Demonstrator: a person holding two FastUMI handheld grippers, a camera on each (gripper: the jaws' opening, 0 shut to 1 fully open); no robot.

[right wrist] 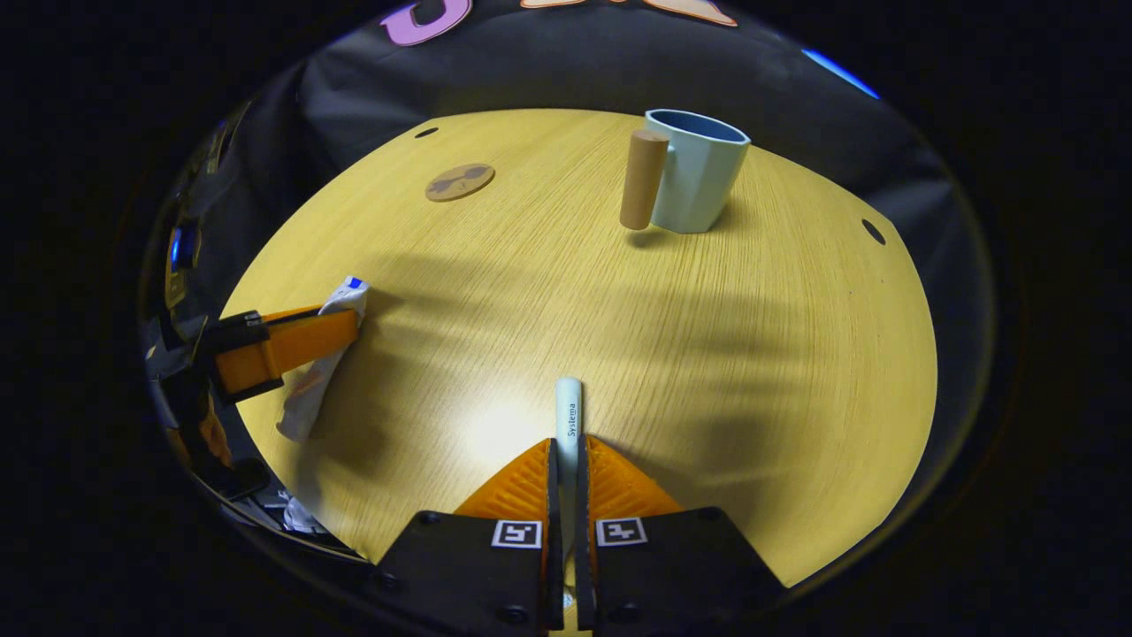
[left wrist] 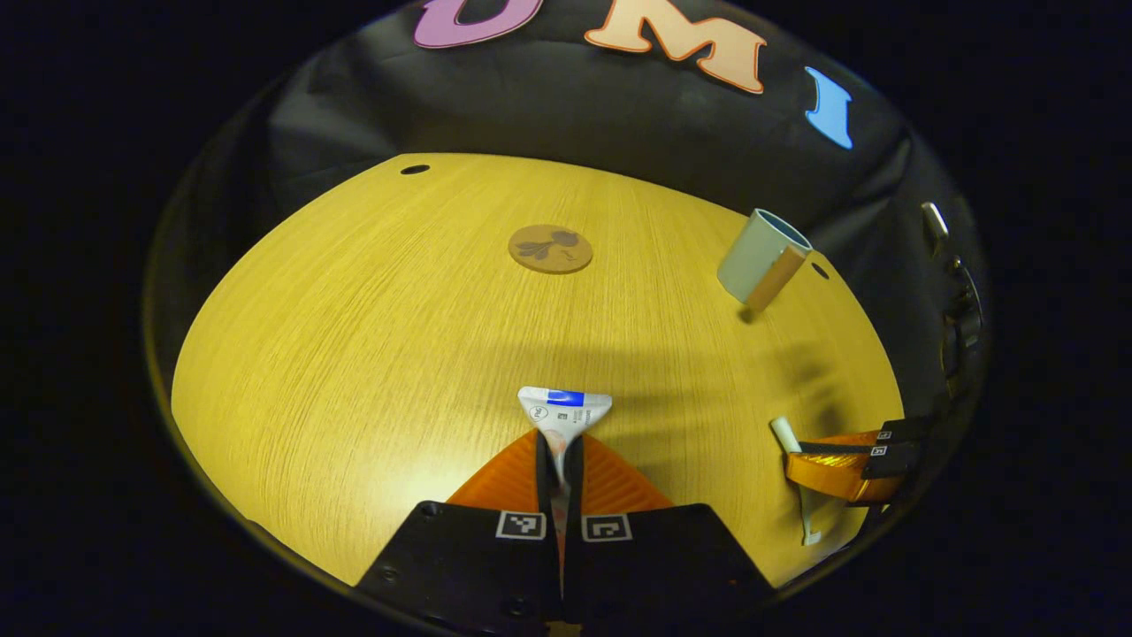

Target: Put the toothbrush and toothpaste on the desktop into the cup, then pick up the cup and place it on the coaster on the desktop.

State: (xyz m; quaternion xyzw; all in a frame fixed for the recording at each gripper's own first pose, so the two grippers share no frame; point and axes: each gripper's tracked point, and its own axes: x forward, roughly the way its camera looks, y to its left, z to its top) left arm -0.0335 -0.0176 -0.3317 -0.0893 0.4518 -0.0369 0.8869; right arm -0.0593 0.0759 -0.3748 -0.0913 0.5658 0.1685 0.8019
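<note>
**Both tools loaded above the desktop**

Our left gripper point(left wrist: 561, 456) pinches the toothpaste point(left wrist: 563, 414); our right gripper point(right wrist: 567, 460) pinches the toothbrush point(right wrist: 568, 420). Beyond, the cup point(right wrist: 699, 172) stands well apart from the coaster point(right wrist: 459, 182) on the desktop point(right wrist: 752, 354).

A round-edged wooden desktop point(left wrist: 371, 336), warmly lit and streaked with shadows, stands against black cloth point(left wrist: 566, 97).

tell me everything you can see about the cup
The cup is pale blue-green with faceted sides, a darker blue inside and a tan, wood-looking cylinder handle. It stands upright and looks empty, on the far part of the wooden table, apart from the coaster. No gripper touches it.
</note>
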